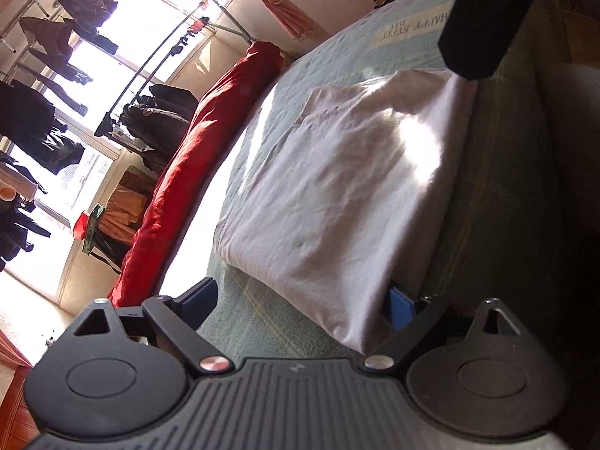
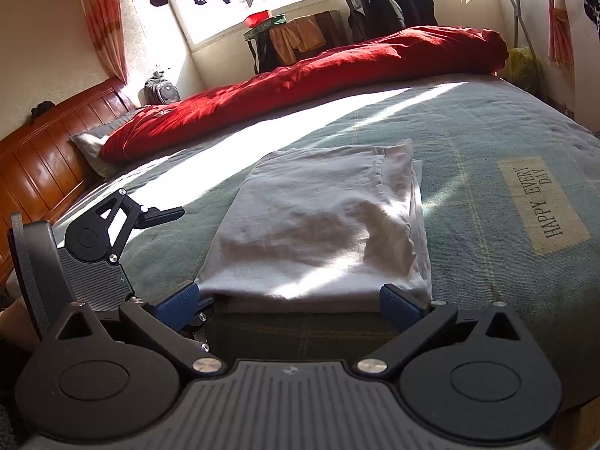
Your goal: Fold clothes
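On the grey-green checked bedspread [image 2: 487, 120], near the bed's front edge, lies a white cotton garment folded into a rough rectangle [image 2: 322, 221]; sunlight falls across it in bright patches, and its surface is creased; along its right side a second layer shows beneath the top one. The right gripper [image 2: 288, 300] sits low at the near edge of the garment, its jaws spread wide; its blue-padded fingertips [image 2: 399, 305] stand at either end of the near fold, close against the cloth, though whether they touch it cannot be told. The left gripper [image 1: 303, 300] is tilted on its side at the garment's left near corner, and from the right wrist view its black linkage rises just left of the cloth; its jaws are also wide apart; one blue pad is partly hidden behind the hanging corner of the white cloth, the other stands clear over the bedspread. A cream label printed "HAPPY EVERY DAY" [image 2: 545, 204] is sewn on the bedspread to the right of the garment, apart from it. A long red rolled quilt [image 2: 318, 75] lies across the far side of the bed; a wooden headboard [image 2: 45, 165] stands at the left; dark jackets on a rack [image 2: 386, 0] hang before the bright window.
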`<move>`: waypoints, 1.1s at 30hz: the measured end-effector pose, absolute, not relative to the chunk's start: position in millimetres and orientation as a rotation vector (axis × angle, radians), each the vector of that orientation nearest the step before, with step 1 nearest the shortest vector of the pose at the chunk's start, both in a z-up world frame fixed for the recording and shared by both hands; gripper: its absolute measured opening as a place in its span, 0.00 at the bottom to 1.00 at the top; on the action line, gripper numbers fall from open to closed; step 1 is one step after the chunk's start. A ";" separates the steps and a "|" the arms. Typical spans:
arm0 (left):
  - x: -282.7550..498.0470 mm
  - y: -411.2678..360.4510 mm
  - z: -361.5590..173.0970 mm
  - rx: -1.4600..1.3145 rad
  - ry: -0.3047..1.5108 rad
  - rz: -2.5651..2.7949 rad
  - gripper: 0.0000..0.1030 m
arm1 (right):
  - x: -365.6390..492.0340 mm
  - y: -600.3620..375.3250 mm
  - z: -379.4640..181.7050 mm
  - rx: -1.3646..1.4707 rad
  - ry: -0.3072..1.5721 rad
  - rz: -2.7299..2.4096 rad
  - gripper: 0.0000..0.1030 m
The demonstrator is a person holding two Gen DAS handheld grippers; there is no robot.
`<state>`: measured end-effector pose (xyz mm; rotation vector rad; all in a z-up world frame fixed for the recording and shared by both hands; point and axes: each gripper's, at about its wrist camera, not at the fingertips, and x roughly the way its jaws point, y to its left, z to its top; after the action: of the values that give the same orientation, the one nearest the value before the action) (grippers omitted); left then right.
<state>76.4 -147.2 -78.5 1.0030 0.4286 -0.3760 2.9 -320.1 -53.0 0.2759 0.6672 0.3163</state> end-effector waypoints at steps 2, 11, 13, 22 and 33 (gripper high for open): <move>79.7 -138.7 -77.7 0.929 0.501 -0.365 0.89 | 3.3 -320.9 -54.3 0.276 0.670 0.316 1.00; 67.5 -99.9 -53.5 0.668 0.648 -0.386 0.89 | 11.3 -325.6 -60.5 0.299 0.673 0.321 1.00; 74.7 -97.4 -43.4 0.595 0.648 -0.402 0.89 | 15.5 -324.6 -62.2 0.299 0.674 0.331 1.00; 140.8 -92.3 -17.8 0.142 0.736 -0.531 0.95 | 41.1 -325.7 -66.6 0.244 0.665 0.334 1.00; 202.1 -109.3 -53.1 -0.081 0.886 -0.568 0.98 | 53.5 -337.0 -98.5 0.297 0.738 0.358 1.00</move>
<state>202.1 -109.3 -53.1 -0.0813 0.8860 -0.5682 53.5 -337.0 -98.5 0.2967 0.7376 0.3581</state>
